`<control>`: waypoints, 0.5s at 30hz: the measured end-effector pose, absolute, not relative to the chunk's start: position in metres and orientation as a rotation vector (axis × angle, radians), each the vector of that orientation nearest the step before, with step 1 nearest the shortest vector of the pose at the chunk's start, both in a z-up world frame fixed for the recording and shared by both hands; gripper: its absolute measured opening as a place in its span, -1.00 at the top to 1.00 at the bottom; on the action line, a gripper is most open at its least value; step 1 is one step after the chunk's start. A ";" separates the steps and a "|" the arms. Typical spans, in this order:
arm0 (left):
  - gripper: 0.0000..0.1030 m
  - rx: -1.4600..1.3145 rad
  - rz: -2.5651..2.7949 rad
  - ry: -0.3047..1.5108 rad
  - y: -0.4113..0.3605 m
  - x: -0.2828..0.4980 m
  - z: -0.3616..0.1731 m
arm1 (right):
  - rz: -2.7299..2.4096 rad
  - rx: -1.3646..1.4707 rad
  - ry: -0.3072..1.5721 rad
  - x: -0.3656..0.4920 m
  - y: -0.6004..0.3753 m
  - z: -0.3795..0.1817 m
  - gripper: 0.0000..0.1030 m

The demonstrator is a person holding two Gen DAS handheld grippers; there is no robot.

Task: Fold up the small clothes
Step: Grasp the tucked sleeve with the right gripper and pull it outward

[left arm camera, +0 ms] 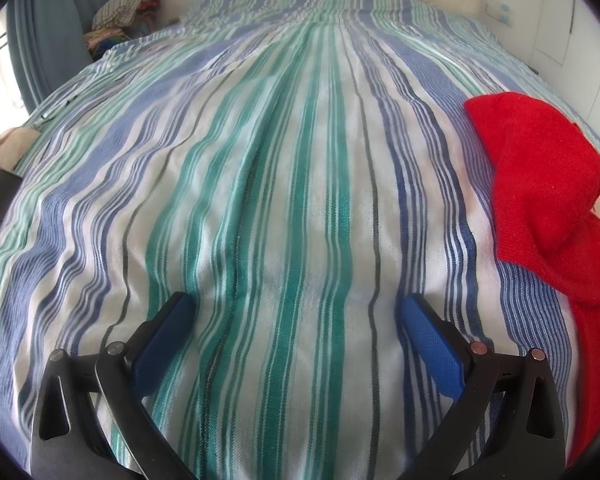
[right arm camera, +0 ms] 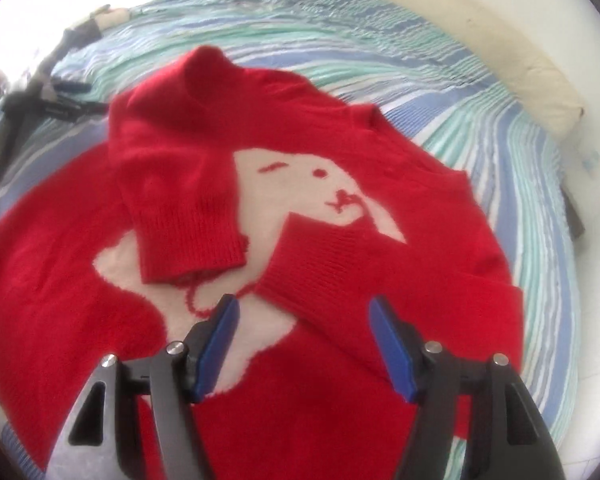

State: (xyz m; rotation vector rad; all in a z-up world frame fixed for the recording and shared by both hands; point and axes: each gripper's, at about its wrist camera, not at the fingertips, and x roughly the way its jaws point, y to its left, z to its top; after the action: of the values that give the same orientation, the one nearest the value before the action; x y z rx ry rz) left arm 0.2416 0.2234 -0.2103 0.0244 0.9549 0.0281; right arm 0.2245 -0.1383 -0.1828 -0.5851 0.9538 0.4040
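Nearest in the right wrist view, the right gripper (right arm camera: 302,312) hangs with its blue-padded fingers spread wide and nothing between them, just above the red knitted sweater (right arm camera: 172,148) that lies flat on the striped bedspread (right arm camera: 512,152). The sweater is fuzzy wool with a white animal face (right arm camera: 300,176) worked into the chest, red stitches marking eyes and nose. Both ribbed-cuffed sleeves are folded inward across the front, the left-hand sleeve (right arm camera: 180,200) overlapping the white patch, the other cuff (right arm camera: 320,256) lying just ahead of the fingertips; a loose red yarn thread (right arm camera: 198,300) curls between them. Farther back a cream pillow (right arm camera: 480,40) rests at the bed's edge. The left wrist view shows none of that pattern: only a bunched red edge of the sweater (left arm camera: 548,208) at its right side, well apart from the left gripper (left arm camera: 296,304), whose fingers are also spread and empty over bare woven cloth of the bedspread (left arm camera: 284,160), striped green, blue and white. Beyond it, a pile of folded clothes (left arm camera: 124,8) sits beside a blue curtain (left arm camera: 56,20).
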 end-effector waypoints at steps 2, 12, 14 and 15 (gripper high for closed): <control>-0.99 0.024 0.028 0.955 0.223 0.242 -0.210 | 0.418 -0.560 0.984 0.239 -0.137 -0.200 0.22; -0.99 0.024 0.028 0.955 0.223 0.242 -0.211 | -0.148 0.329 0.719 0.187 -0.429 -0.101 0.84; -0.99 0.024 0.028 0.955 0.223 0.242 -0.211 | -0.271 0.442 0.719 0.158 -0.493 -0.111 0.84; -0.99 0.024 0.028 0.954 0.223 0.242 -0.211 | -0.312 0.487 0.723 0.143 -0.515 -0.120 0.84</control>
State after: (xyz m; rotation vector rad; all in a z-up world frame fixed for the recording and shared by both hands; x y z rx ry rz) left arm 0.2417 0.2231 -0.2105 0.0244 0.9543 0.0282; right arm 0.1430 -0.5152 -0.1204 0.4870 0.7225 -0.3123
